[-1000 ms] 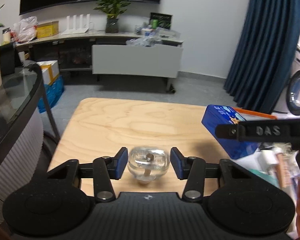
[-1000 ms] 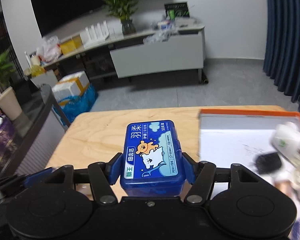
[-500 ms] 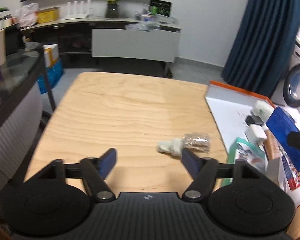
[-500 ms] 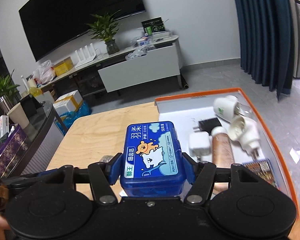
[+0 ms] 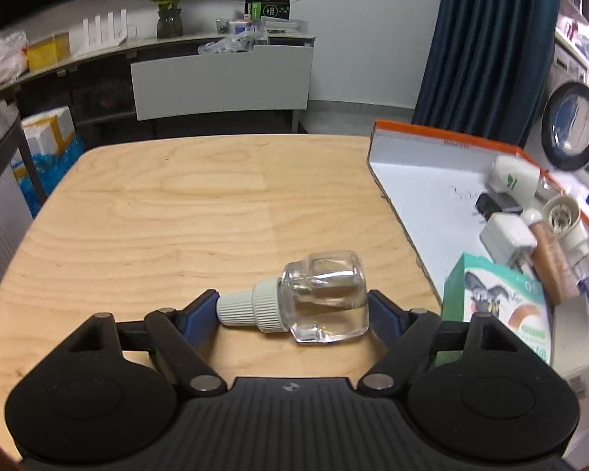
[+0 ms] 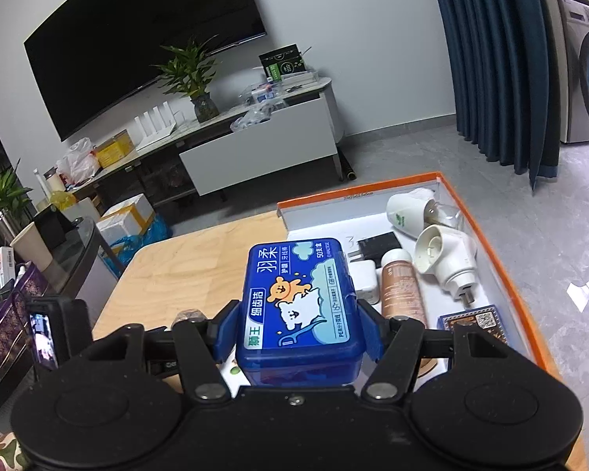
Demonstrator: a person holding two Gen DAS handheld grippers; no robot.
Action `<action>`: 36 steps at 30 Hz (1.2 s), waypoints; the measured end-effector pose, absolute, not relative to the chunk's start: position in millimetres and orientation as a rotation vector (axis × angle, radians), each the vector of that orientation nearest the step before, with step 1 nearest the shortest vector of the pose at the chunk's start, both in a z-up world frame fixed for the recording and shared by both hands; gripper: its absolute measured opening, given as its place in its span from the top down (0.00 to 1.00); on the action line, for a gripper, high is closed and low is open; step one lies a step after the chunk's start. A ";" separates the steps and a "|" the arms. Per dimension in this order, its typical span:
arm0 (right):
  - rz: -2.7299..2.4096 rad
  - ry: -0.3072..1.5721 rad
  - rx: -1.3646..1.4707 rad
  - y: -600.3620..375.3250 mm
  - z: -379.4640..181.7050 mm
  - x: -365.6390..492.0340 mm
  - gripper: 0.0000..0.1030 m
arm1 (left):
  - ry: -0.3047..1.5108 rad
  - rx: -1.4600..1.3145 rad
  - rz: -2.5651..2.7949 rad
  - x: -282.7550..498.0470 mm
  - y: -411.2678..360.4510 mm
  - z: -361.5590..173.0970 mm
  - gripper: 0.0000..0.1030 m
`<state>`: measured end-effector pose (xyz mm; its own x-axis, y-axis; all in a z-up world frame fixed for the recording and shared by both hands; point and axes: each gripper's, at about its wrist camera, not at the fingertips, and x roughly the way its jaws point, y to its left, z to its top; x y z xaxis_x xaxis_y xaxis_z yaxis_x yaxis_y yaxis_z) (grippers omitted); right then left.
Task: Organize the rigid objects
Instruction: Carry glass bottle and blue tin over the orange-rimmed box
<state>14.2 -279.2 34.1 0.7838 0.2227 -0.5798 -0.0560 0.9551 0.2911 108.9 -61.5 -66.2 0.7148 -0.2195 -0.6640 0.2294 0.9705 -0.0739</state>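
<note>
Bottle sideways between left hand-held gripper pads, perhaps touching, cap leftward; right hand-held gripper clamping blue box.

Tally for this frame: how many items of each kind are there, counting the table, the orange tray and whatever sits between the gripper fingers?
Bottles: 2, clear bottle, tan bottle
White plug-in heaters: 2
Chargers: 2, black charger, white charger
Boxes: 3, blue floss box, green box, patterned box
Total: 9
</note>
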 end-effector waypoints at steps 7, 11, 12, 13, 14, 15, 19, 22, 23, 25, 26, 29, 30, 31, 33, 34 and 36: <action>0.148 0.650 0.268 -280.5 34.2 14.9 0.29 | 0.673 0.010 -0.247 95.4 -59.1 -41.9 0.20; 0.139 0.634 0.244 -281.2 39.1 10.7 0.29 | 0.634 0.024 -0.243 78.0 -70.0 -14.7 0.20; 0.138 0.630 0.249 -282.7 40.6 9.2 0.29 | 0.628 0.020 -0.241 74.0 -73.1 -7.4 0.20; 0.133 0.623 0.247 -284.3 42.6 7.4 0.29 | 0.626 0.013 -0.247 70.0 -76.3 -0.2 0.20; 0.126 0.616 0.240 -285.8 44.8 5.2 0.29 | 0.625 0.007 -0.254 65.4 -79.2 6.8 0.20; 0.119 0.608 0.233 -287.6 46.9 2.4 0.29 | 0.620 0.005 -0.262 61.2 -83.5 13.1 0.20; 0.093 0.586 0.232 -301.5 53.7 -7.0 0.29 | 0.590 0.009 -0.297 43.5 -105.2 33.1 0.20; 0.069 0.565 0.245 -317.1 58.7 -13.6 0.29 | 0.576 0.002 -0.333 34.1 -122.8 41.6 0.20; 0.058 0.558 0.246 -322.5 60.3 -15.7 0.29 | 0.576 0.003 -0.338 32.1 -128.7 43.7 0.20; 0.034 0.548 0.239 -332.1 62.7 -19.4 0.29 | 0.574 -0.002 -0.352 28.9 -138.5 47.0 0.20; 0.025 0.544 0.237 -336.8 63.6 -21.2 0.29 | 0.576 -0.004 -0.353 28.2 -143.0 47.8 0.20; 0.005 0.538 0.241 -350.5 65.5 -24.6 0.29 | 0.577 -0.001 -0.358 28.2 -153.4 49.5 0.20; -0.002 0.535 0.243 -354.6 65.9 -25.7 0.29 | 0.575 0.000 -0.362 28.7 -156.6 49.7 0.20; -0.008 0.532 0.243 -358.0 66.4 -26.9 0.29 | 0.572 0.003 -0.366 29.2 -159.9 49.6 0.20; -0.015 0.527 0.245 -363.9 66.9 -29.1 0.29 | 0.570 0.012 -0.367 28.6 -165.9 50.1 0.20; -0.016 0.528 0.248 -366.7 66.8 -29.7 0.29 | 0.569 0.007 -0.369 28.3 -167.1 50.1 0.20; -0.021 0.529 0.248 -370.6 66.7 -31.0 0.29 | 0.576 -0.003 -0.370 28.7 -169.2 48.9 0.20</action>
<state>-31.0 -370.6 66.7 0.8638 0.0438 -0.5020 0.0836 0.9699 0.2286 28.7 -169.2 48.9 0.7745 -0.3427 -0.5317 0.3413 0.9341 -0.1049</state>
